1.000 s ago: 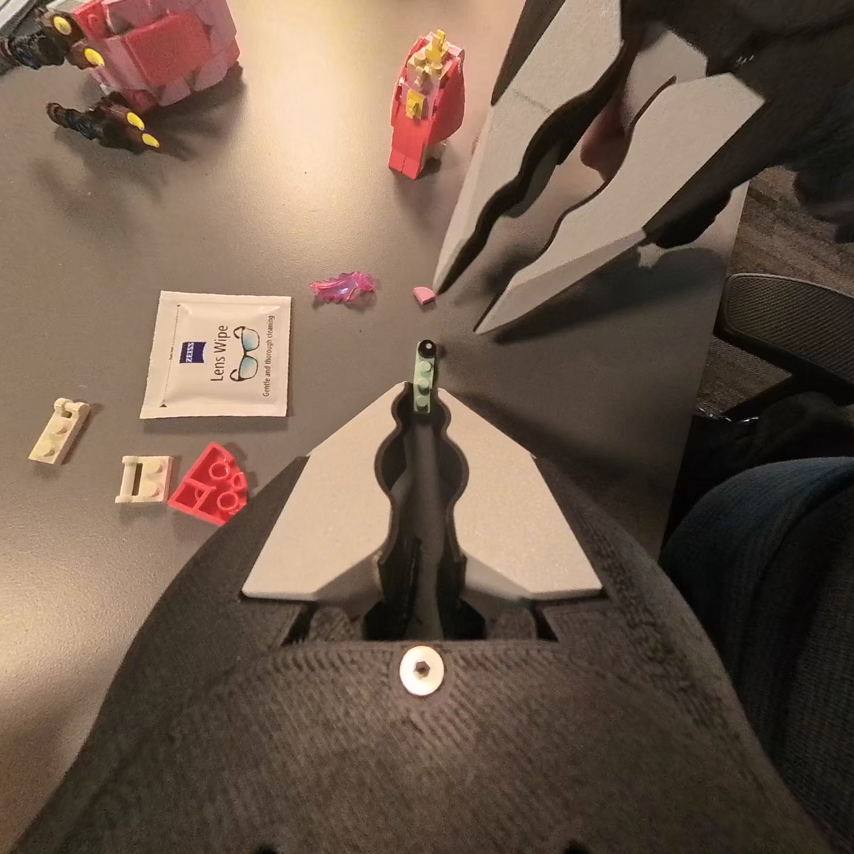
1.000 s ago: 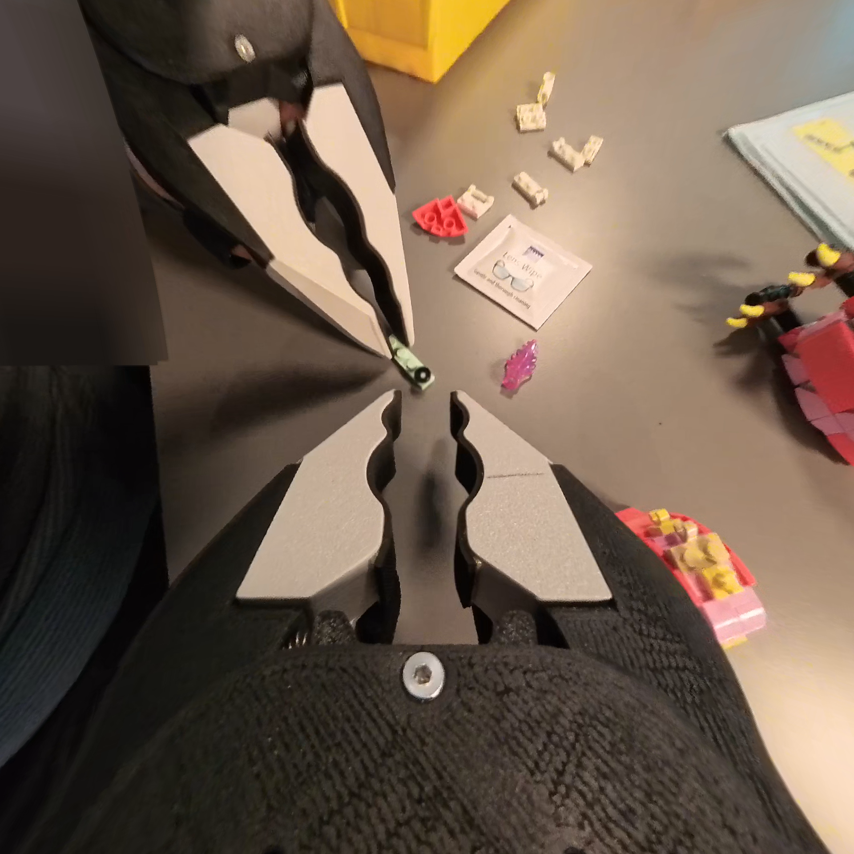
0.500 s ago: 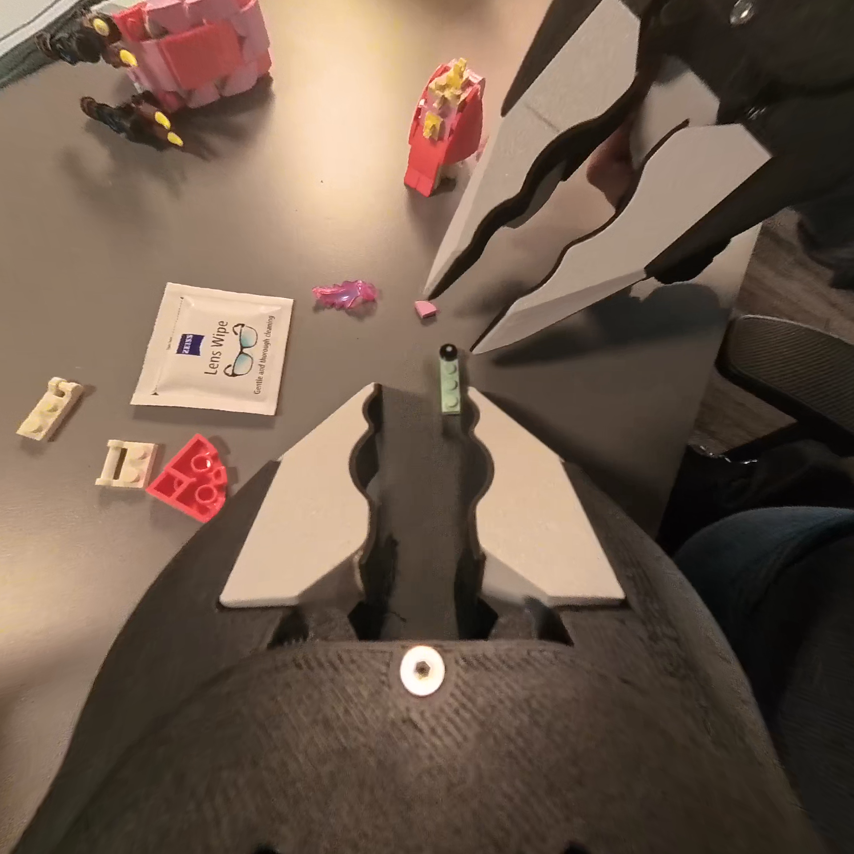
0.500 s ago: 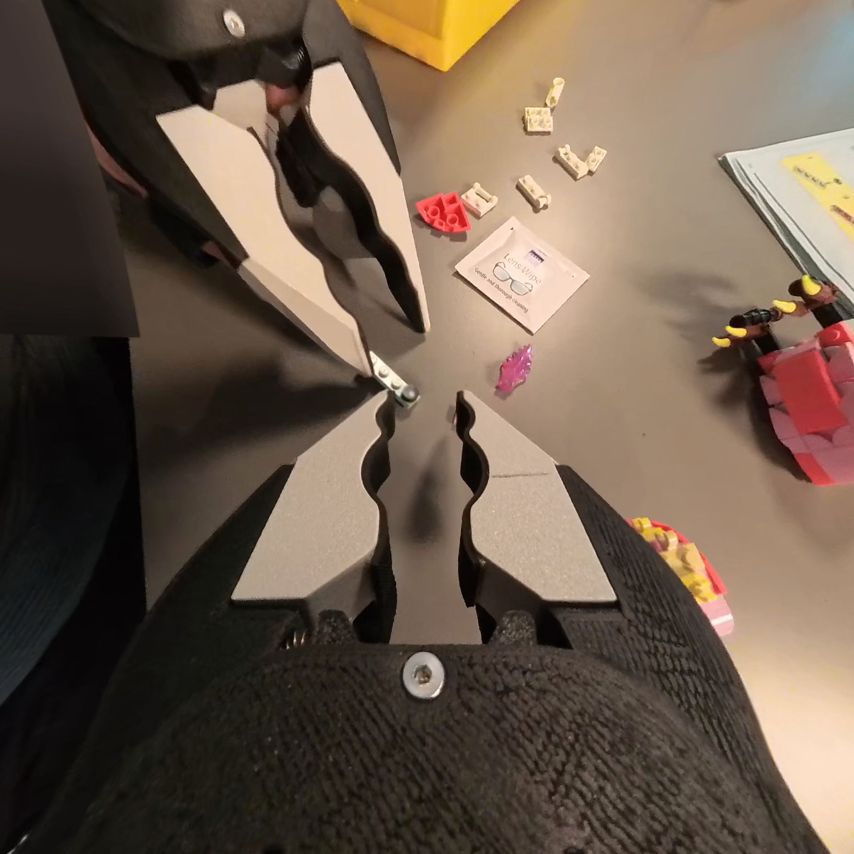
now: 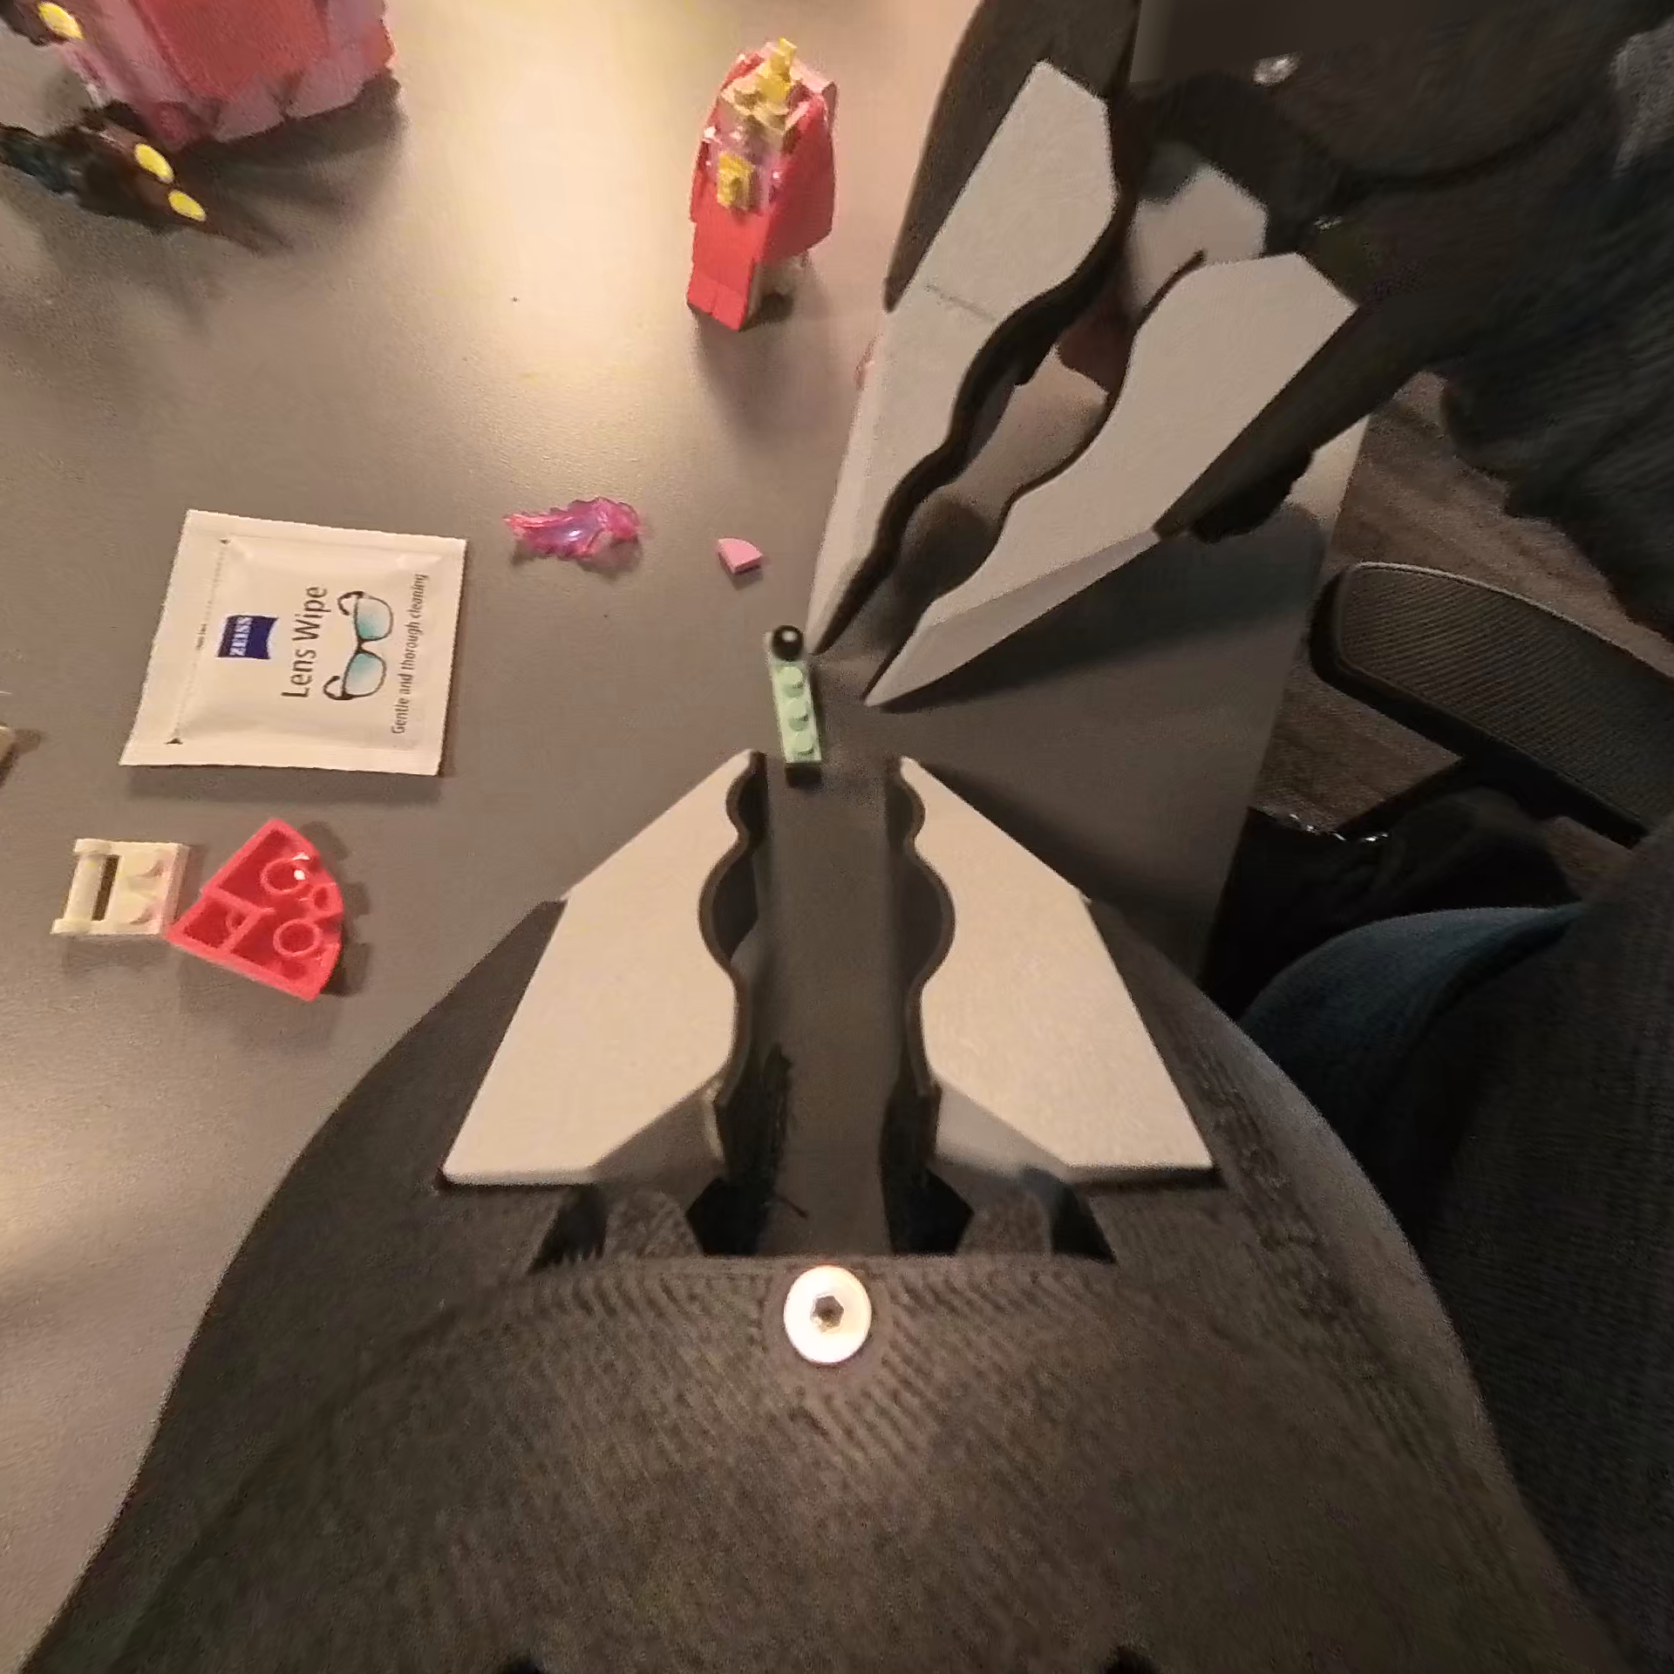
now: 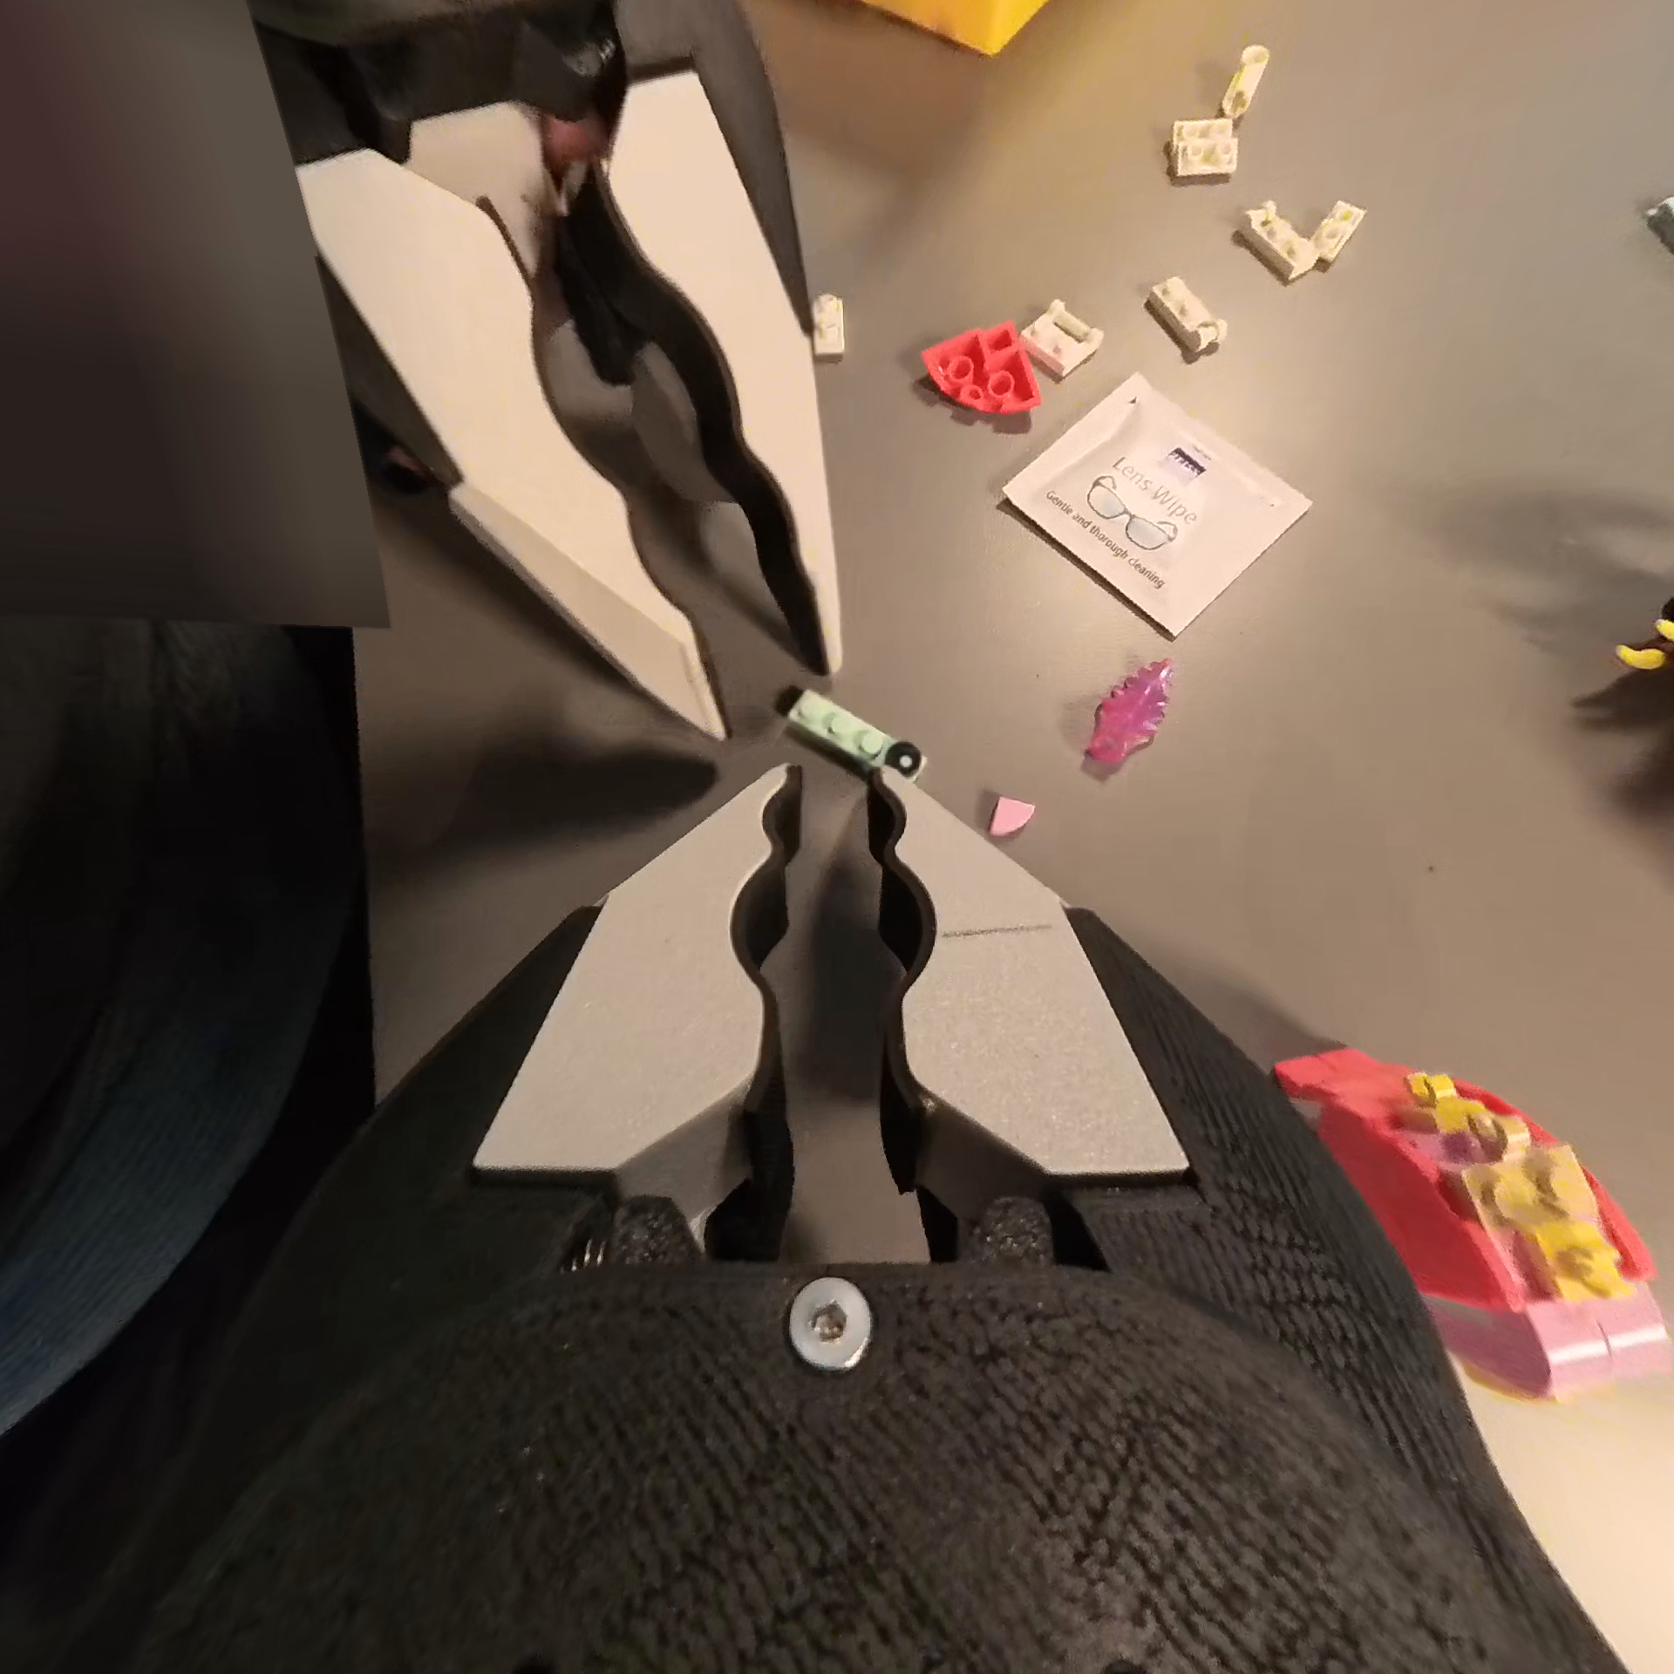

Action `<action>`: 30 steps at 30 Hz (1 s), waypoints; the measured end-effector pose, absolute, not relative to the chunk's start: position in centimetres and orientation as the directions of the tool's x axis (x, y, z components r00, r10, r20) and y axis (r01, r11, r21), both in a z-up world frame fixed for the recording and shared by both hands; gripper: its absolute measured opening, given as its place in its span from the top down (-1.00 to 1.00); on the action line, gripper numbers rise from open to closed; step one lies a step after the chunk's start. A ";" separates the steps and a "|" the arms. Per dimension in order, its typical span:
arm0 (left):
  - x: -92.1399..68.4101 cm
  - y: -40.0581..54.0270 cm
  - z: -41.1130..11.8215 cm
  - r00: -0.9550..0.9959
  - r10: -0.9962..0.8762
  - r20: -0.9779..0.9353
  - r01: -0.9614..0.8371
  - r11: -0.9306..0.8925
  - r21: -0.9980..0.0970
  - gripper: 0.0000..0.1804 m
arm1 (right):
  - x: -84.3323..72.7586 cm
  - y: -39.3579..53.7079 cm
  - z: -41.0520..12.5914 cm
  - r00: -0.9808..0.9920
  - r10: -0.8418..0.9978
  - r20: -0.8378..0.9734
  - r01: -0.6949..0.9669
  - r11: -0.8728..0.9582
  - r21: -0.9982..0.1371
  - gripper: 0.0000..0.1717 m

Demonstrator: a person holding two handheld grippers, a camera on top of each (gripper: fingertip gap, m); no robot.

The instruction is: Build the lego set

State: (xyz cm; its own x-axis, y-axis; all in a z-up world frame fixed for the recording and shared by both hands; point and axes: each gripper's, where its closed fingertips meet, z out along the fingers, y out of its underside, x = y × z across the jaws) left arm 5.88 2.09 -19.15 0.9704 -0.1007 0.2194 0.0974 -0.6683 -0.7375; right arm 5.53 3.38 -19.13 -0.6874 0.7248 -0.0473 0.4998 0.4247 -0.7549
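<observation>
Both tools stand unclamped over the grey bench [image 5: 272, 389]: the left tool [image 5: 829, 770] fairly wide, the right tool [image 6: 833, 784] narrow; the pale-green studded strip with a black knob [image 5: 793, 707] lies flat between their tips, held by neither; a small pink quarter-round tile [image 6: 1010, 813] lies near on the right.

Left claw [image 5: 829, 765] released the green plate [image 5: 795, 716].

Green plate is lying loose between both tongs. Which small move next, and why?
Probably shift the left tongs slightly left to centre on the green plate, then close. The plate lies flat on the table, its near end at the open left fingertips, off-centre toward the left one; the right tongs only hover at its black-tipped end.
</observation>
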 end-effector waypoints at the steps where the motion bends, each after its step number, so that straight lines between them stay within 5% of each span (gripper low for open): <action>1: 6.1 2.0 -19.1 0.969 -0.108 0.224 0.096 -0.669 -0.737 0.72 | 5.3 3.3 -19.2 -0.686 0.725 -0.049 0.500 0.422 -0.756 0.82; 30: 5.1 0.8 -18.8 0.950 -0.160 0.267 0.101 -0.652 -0.751 0.76 | 3.4 6.7 -19.4 -0.566 0.824 0.021 0.549 0.397 -0.736 0.94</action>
